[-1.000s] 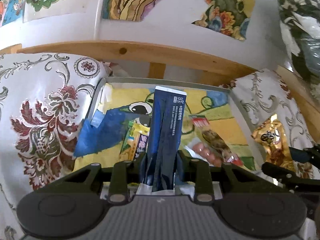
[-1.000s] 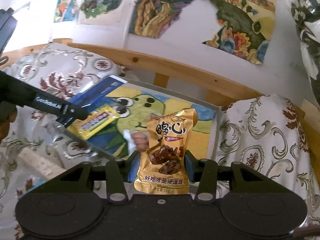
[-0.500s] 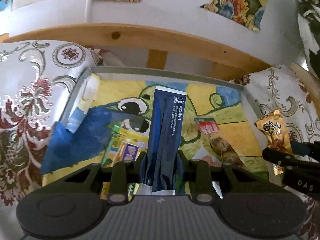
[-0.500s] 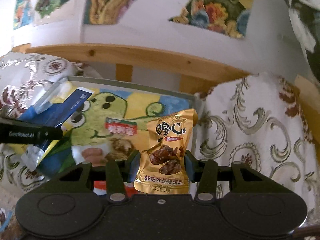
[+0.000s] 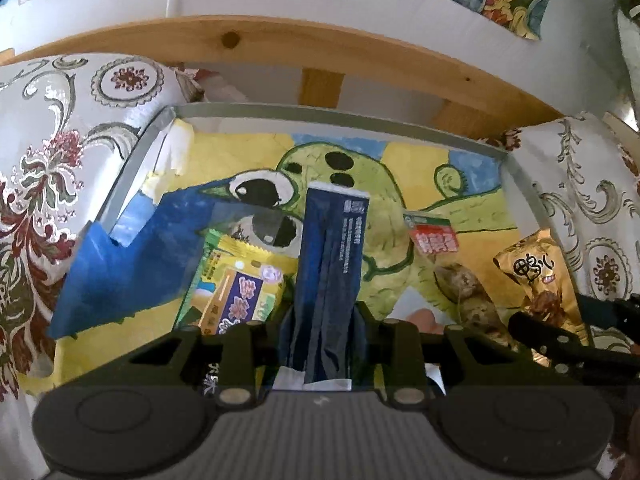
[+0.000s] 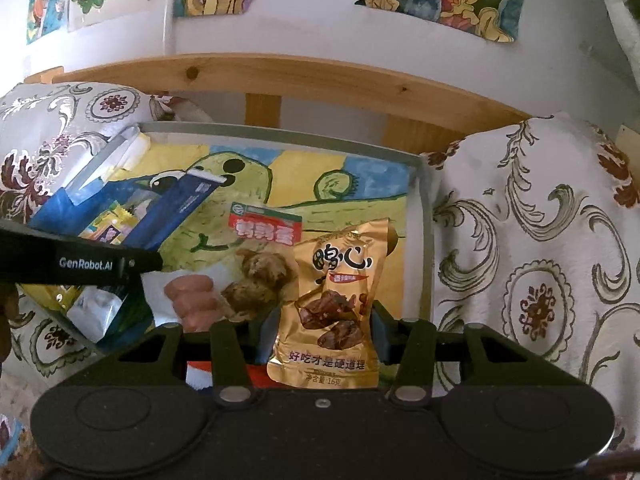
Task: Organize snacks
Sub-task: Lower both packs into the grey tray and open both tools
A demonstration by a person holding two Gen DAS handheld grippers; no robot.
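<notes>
My left gripper [image 5: 324, 320] is shut on a tall dark blue snack packet [image 5: 332, 264] and holds it upright over the tray [image 5: 340, 118] with the painted green creature. My right gripper [image 6: 332, 320] is shut on a gold snack pouch [image 6: 340, 280] and holds it over the tray's right part [image 6: 426, 240]. The pouch also shows in the left wrist view [image 5: 540, 280], the blue packet in the right wrist view [image 6: 180, 208]. In the tray lie a yellow-green snack packet [image 5: 236, 288] and a clear red-labelled packet [image 6: 256, 256] of brown pieces.
The tray sits on a patterned white cloth [image 6: 540, 220]. A wooden rail [image 5: 320, 48] runs behind it, under a white wall with paintings. The left gripper's arm [image 6: 80, 264] crosses the left of the right wrist view.
Both grippers have moved forward and lower over the tray, each still holding its packet. The right gripper has swung left, so its pouch now hangs inside the tray's right edge.
</notes>
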